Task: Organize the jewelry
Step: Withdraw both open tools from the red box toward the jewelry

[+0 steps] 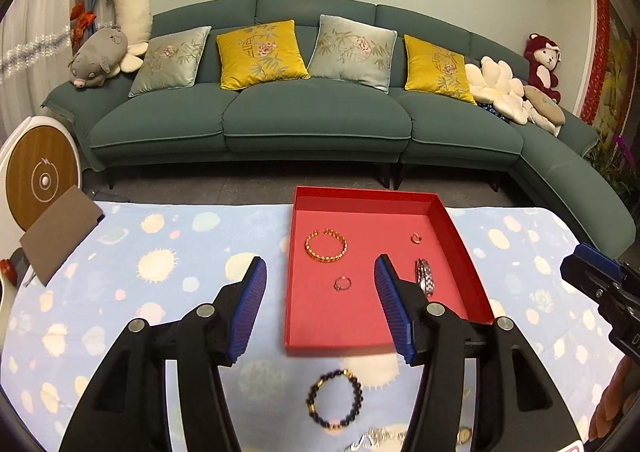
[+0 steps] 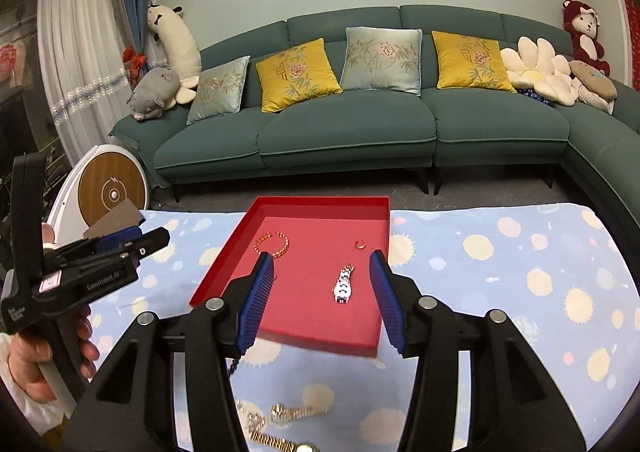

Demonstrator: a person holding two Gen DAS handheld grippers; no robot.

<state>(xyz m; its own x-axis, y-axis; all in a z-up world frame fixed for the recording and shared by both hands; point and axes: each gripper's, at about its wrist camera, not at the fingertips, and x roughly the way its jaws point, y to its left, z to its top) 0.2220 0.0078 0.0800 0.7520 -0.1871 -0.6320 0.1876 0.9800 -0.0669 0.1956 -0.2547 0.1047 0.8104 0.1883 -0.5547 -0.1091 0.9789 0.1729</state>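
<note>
A red tray (image 1: 460, 244) (image 2: 224, 264) lies on the table and holds a gold bracelet (image 1: 326, 245) (image 2: 276, 245), a silver ring (image 1: 343, 283), a small rose ring (image 1: 416, 238) (image 2: 361, 244) and a silver watch (image 1: 425, 276) (image 2: 343, 286). A dark beaded bracelet (image 1: 335, 399) lies on the cloth in front of the tray, under my open, empty left gripper (image 1: 320, 272). My right gripper (image 2: 322, 264) is open and empty above the tray's near part. Chains (image 2: 288, 414) and a gold watch (image 2: 280, 442) lie below it.
A blue dotted cloth (image 1: 160, 252) (image 2: 500, 272) covers the table. A brown card (image 1: 60, 230) lies at its far left corner. A green sofa (image 1: 316, 120) stands behind. The left gripper and hand show at left in the right wrist view (image 2: 80, 272).
</note>
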